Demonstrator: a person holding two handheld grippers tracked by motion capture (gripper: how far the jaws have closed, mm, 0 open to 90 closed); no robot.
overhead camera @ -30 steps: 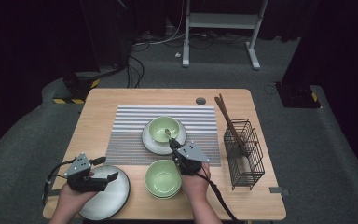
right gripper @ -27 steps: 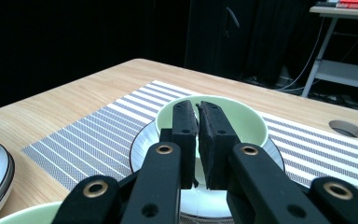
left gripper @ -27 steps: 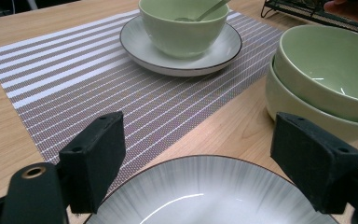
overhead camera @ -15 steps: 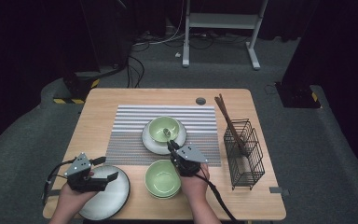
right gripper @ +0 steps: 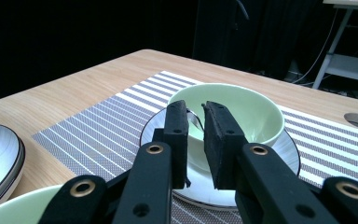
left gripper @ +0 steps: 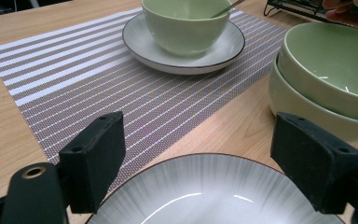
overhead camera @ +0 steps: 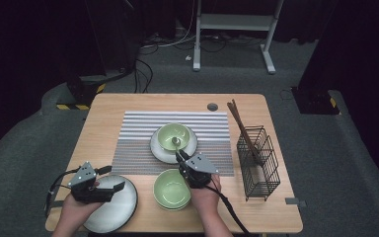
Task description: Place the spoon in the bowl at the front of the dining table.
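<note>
The left gripper (overhead camera: 109, 190) hovers wide apart over a grey plate (overhead camera: 109, 212), partly hidden. The right gripper (right gripper: 196, 122), jaws just easing narrowly apart, frames the spoon (overhead camera: 176, 143) resting in the green bowl (overhead camera: 173, 136) on the striped mat (overhead camera: 138, 143); contact unclear.

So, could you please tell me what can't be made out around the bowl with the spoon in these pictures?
- Spoon handle: in the right gripper view, the right gripper fingers hide whether they touch it.
- Spoon head: in the left gripper view, hidden by the bowl wall.
- Front of the plate under the bowl: covered by the gripper in the right gripper view.
</note>
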